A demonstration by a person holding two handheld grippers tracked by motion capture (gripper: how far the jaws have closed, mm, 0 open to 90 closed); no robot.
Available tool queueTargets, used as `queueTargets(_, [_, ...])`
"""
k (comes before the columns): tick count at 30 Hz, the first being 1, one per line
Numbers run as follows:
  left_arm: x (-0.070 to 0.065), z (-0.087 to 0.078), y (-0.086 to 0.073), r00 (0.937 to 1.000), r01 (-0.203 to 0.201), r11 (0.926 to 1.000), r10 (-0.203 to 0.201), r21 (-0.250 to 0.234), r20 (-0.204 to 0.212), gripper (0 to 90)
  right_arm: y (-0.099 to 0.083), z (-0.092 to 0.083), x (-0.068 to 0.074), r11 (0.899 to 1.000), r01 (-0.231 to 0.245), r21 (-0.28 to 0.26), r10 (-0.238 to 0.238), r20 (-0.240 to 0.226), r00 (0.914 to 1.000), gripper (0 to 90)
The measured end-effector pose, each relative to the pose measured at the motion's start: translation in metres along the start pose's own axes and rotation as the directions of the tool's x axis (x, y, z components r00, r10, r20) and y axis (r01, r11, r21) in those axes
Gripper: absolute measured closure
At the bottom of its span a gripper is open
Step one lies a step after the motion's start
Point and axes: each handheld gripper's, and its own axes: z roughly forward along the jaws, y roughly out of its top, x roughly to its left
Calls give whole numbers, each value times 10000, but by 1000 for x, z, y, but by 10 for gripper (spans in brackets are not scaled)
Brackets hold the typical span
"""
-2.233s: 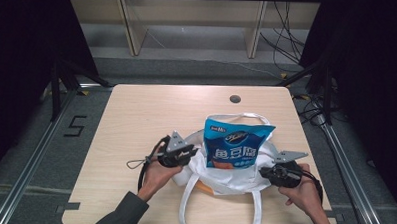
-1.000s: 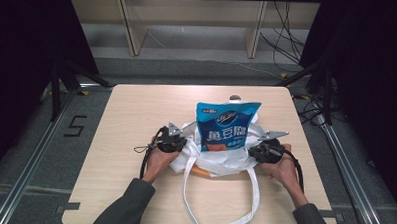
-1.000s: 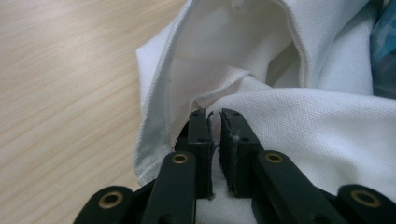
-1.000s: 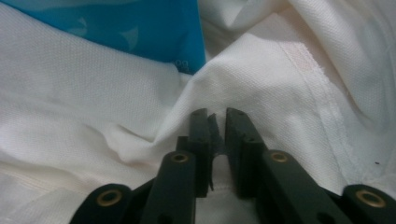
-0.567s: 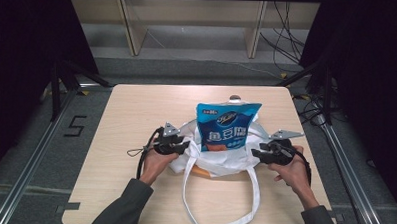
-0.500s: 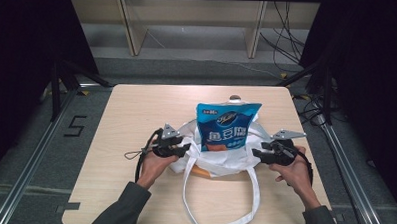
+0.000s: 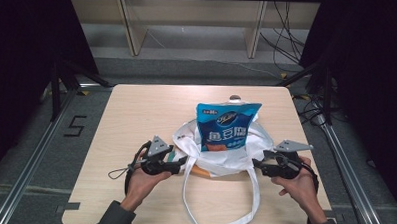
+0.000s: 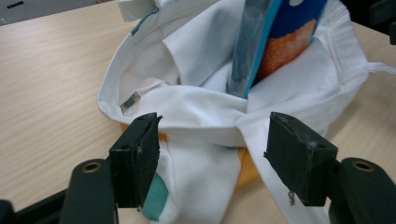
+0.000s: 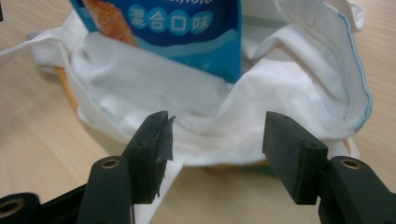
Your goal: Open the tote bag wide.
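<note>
Since a second ago we see that both grippers have backed away from the white tote bag [image 7: 220, 158], their fingers have just been opening, and the blue snack bag [image 7: 227, 127] has stayed upright in the tote. Starting at the left, the left gripper [image 7: 183, 163] sits in the person's left hand [image 7: 143, 177] near the left-hand near part of the light wooden surface [image 7: 136, 110], its cable looping out to the left. In the left gripper view its fingers [image 8: 140, 156] are released and stand wide apart; the tote's rim lies just beyond them and a fold of white cloth runs between them, but the pads do not press on it. In the middle, the tote is slumped open on the surface, with the snack bag standing upright inside it, its lower part sunk in the cloth and its top well above the rim. The tote's long handles [image 7: 223, 213] trail toward the near edge of the surface in a loop. An orange patch shows under the cloth at the near side. To the right, the right gripper [image 7: 257, 164] is held in the right hand [image 7: 299, 183], pointing left at the tote's right side. In the right gripper view its fingers [image 9: 152, 144] are likewise released and spread, with the tote's rim just past them and nothing clamped.
</note>
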Motion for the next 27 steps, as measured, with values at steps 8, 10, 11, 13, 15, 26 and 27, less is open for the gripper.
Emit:
queueTargets(8, [-9, -18, -27, 10000, -43, 9999, 43, 102, -7, 287, -32, -18, 12, 9995, -315, -41, 314, -180, 9993, 395])
queueTargets(10, [-9, -20, -34, 9998, 184, 9994, -184, 279, 21, 268, -39, -20, 13, 9995, -322, -10, 322, -135, 9994, 390])
queueTargets(11, [-9, -22, -37, 9998, 198, 9992, -199, 344, 13, 269, -45, -23, 16, 9997, -221, 58, 222, -119, 9997, 388])
queueTargets(13, [-10, -24, -45, 9996, 277, 9987, -278, 424, 30, 261, -50, -25, 18, 9994, -243, 254, 246, -119, 9996, 387])
queueTargets(15, [-13, -26, -51, 9996, 283, 9985, -284, 469, 10, 260, -55, -26, 21, 9990, -362, 270, 364, -71, 9993, 382])
queueTargets(26, [-29, -26, -60, 9991, -421, 9959, 423, 804, -4, 241, -72, -29, 28, 9968, -350, 719, 350, 10, 9994, 347])
queueTargets(27, [-28, -26, -61, 9981, -605, 9934, 609, 975, -16, 240, -73, -29, 27, 9972, -229, 718, 228, 11, 9997, 347])
